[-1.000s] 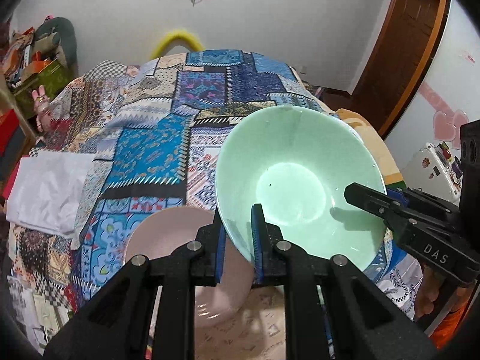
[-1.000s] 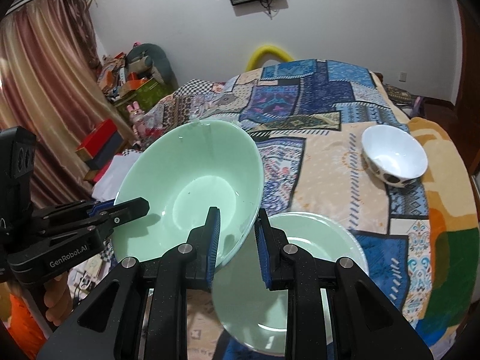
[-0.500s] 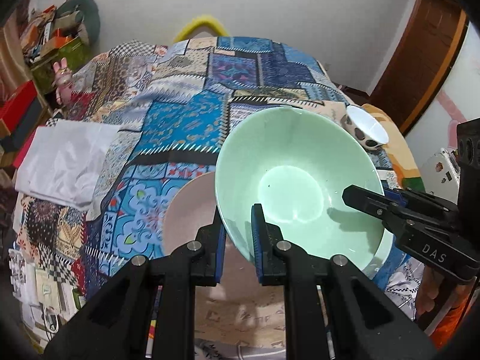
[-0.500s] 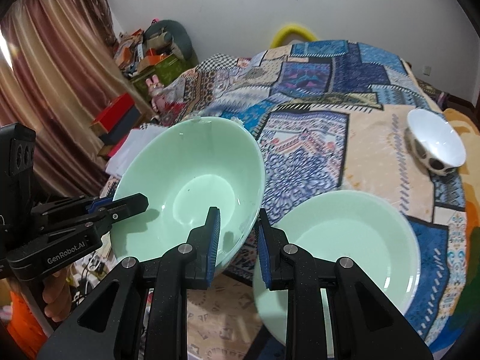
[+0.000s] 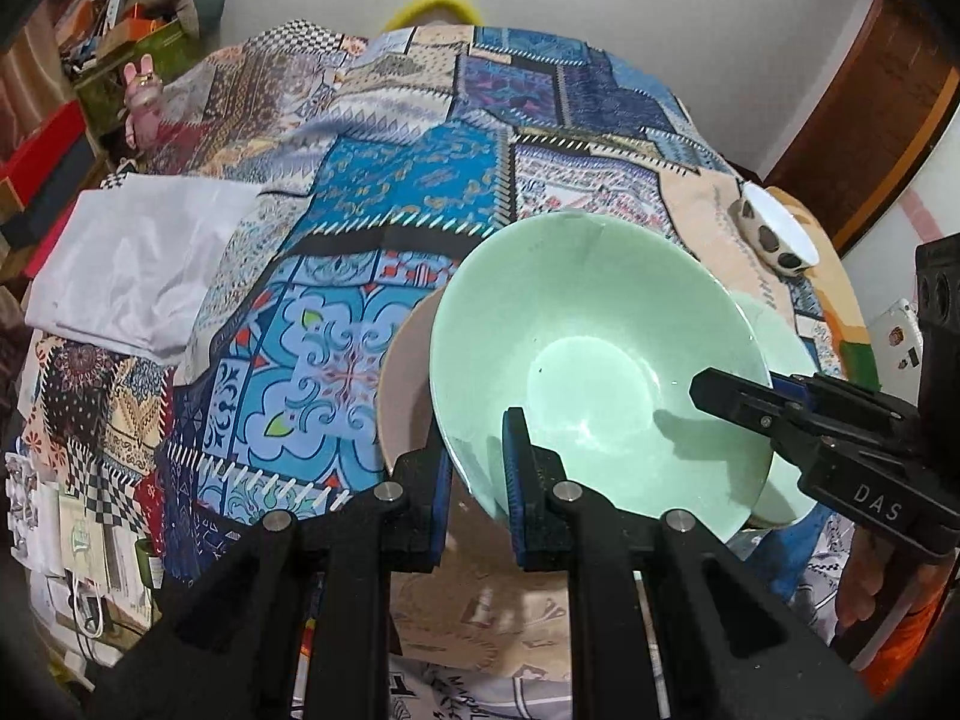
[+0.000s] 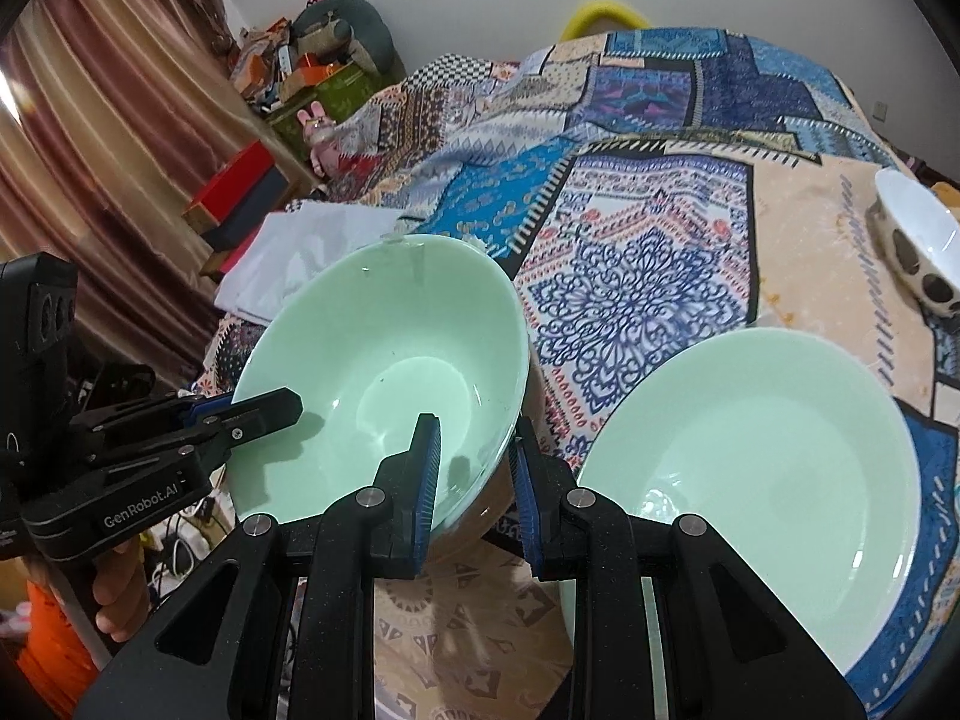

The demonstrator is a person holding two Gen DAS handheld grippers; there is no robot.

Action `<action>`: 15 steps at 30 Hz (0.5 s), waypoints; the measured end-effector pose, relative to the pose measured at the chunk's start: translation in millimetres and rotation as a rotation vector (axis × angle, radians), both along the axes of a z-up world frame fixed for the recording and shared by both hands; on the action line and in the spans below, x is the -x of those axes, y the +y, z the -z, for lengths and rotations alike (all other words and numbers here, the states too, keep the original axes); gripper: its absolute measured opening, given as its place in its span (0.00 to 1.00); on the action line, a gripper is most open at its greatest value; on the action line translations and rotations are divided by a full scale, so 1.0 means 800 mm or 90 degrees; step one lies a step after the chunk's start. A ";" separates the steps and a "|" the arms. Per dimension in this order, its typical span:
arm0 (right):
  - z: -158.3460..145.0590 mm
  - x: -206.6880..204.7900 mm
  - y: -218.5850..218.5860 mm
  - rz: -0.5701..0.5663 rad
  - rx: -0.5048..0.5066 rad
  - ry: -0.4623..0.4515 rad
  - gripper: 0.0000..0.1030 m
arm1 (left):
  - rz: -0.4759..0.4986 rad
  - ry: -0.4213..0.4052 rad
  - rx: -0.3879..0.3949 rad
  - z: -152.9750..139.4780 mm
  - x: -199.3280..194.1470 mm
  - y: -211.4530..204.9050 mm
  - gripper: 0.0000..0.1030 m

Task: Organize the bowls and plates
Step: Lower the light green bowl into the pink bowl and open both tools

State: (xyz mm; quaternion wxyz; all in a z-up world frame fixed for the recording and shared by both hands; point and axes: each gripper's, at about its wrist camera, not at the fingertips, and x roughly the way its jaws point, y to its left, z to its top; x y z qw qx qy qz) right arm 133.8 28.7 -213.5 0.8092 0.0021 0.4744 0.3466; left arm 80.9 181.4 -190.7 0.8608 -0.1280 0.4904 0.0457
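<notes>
A pale green bowl (image 5: 594, 372) hangs tilted over the patchwork-covered table, held at opposite sides of its rim. My left gripper (image 5: 477, 462) is shut on the near rim in the left wrist view. There my right gripper (image 5: 729, 396) clamps the right-hand rim. In the right wrist view the green bowl (image 6: 384, 372) has my right gripper (image 6: 474, 456) shut on its near rim and my left gripper (image 6: 264, 414) on its left rim. A pink plate (image 5: 402, 378) lies just under the bowl. A green plate (image 6: 756, 468) lies to the bowl's right.
A white bowl with dark spots (image 6: 918, 246) sits far right on the cloth. A folded white cloth (image 5: 132, 252) lies at the table's left edge. Red and dark boxes (image 6: 240, 192) and clutter stand beyond that edge, by a curtain. A hand (image 6: 120, 594) grips the left tool.
Both grippers have carried the green bowl down and forward towards the table. The pink plate now lies right under it, and the green plate and white bowl look nearer.
</notes>
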 end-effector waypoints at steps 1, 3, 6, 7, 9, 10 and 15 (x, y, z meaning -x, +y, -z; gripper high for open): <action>0.002 0.000 0.002 -0.002 0.002 0.002 0.21 | 0.000 0.003 -0.001 0.003 0.000 0.002 0.15; 0.006 0.000 0.006 -0.006 0.005 0.007 0.21 | -0.002 0.009 -0.001 0.009 -0.001 0.005 0.15; 0.012 -0.001 0.010 -0.010 0.010 0.013 0.21 | -0.008 0.019 0.005 0.019 -0.003 0.012 0.15; 0.015 -0.001 0.012 -0.012 0.013 0.016 0.21 | -0.008 0.021 0.006 0.021 -0.003 0.013 0.15; 0.019 -0.003 0.013 -0.015 0.014 0.022 0.21 | -0.008 0.025 0.006 0.025 -0.004 0.015 0.15; 0.022 -0.004 0.014 -0.017 0.016 0.026 0.21 | -0.007 0.028 0.005 0.028 -0.004 0.015 0.15; 0.024 -0.005 0.011 -0.022 0.010 0.028 0.21 | -0.006 0.021 0.016 0.032 -0.007 0.019 0.14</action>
